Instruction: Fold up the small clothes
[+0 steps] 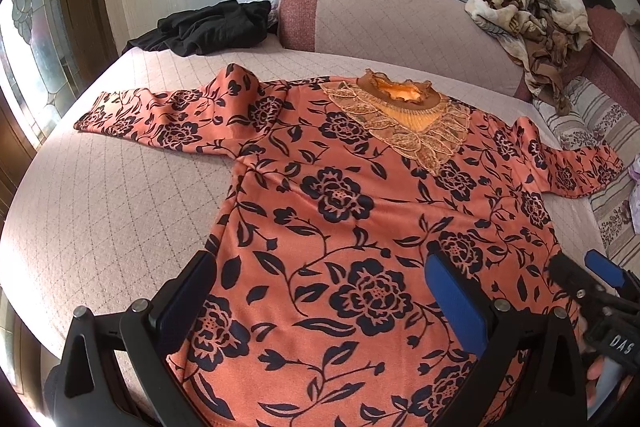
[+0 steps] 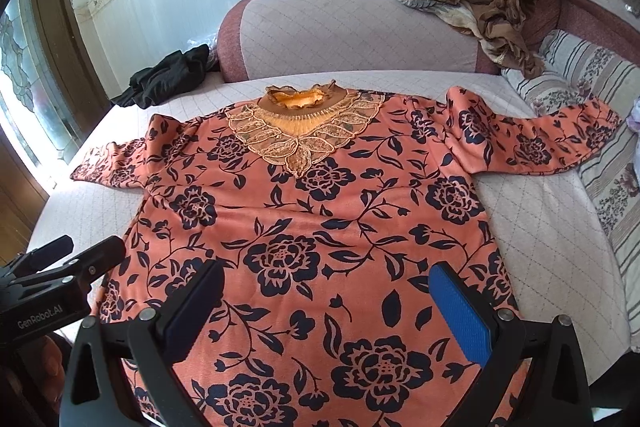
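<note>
Nearest the left wrist camera, the left gripper stands wide apart with nothing between its blue pads, hovering over the lower body of the orange floral blouse, near its hem. That blouse lies front up and spread flat on the quilted bed, its lace collar toward 12 o'clock and its sleeves reaching out toward 10 and 3 o'clock. At 3 to 4 o'clock the right gripper shows at the blouse's edge. A black garment lies at 11 o'clock, a rolled bolster at 12, and a crumpled brown blanket at 1 o'clock. From the right wrist camera, the right gripper is likewise spread wide and empty above the lower blouse, the collar again toward 12 o'clock. At 9 o'clock the left gripper sits at the blouse's side edge; whether it touches the cloth I cannot tell. A striped pillow lies at 2 to 3 o'clock, under the end of one sleeve.
</note>
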Demonstrator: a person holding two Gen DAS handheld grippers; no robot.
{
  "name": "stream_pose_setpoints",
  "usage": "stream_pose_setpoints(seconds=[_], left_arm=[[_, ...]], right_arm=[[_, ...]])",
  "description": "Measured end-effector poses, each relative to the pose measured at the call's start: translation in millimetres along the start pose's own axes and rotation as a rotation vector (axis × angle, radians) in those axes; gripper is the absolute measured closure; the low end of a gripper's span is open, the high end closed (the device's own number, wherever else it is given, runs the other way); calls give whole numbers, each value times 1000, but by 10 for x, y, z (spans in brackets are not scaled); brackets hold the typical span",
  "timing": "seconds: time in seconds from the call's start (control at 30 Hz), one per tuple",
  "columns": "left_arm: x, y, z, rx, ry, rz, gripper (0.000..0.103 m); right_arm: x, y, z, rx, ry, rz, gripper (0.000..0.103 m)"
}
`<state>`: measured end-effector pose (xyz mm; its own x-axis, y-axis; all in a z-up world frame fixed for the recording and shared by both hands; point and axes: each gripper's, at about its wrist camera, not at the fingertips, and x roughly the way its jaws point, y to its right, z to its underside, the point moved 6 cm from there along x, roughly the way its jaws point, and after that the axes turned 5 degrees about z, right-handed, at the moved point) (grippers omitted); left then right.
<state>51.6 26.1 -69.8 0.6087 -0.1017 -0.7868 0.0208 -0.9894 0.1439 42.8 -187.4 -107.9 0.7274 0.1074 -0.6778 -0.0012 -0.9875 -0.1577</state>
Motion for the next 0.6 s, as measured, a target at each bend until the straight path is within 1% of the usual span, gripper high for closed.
stream_pose_setpoints(seconds=[0.1, 0.17, 0.27, 0.37, 0.47, 0.53, 0.6], left_arm=[[142, -412, -79, -70, -17, -41, 0], [247, -794, -143, -138, -19, -95, 0], [414, -1409, -211, -249, -24, -183, 0], [588, -1950, -243, -324, -46, -285, 0], [734, -2323, -232, -369, -66, -357, 0], [799, -2482, -205, -391, -77, -387, 0], [841, -2587, -164, -414, -71, -392, 0]], right_arm=[[39, 315, -83, 95, -2, -49, 0], [65, 676, -203, 178, 17, -62, 0], [177, 1419, -423, 343, 53, -51, 0], [456, 2273, -592, 547, 43, -35, 0], [754, 3098, -735, 723, 39, 21, 2], [889, 3566, -848, 795, 47, 91, 15], [950, 3930, -1015, 790, 64, 196, 20]])
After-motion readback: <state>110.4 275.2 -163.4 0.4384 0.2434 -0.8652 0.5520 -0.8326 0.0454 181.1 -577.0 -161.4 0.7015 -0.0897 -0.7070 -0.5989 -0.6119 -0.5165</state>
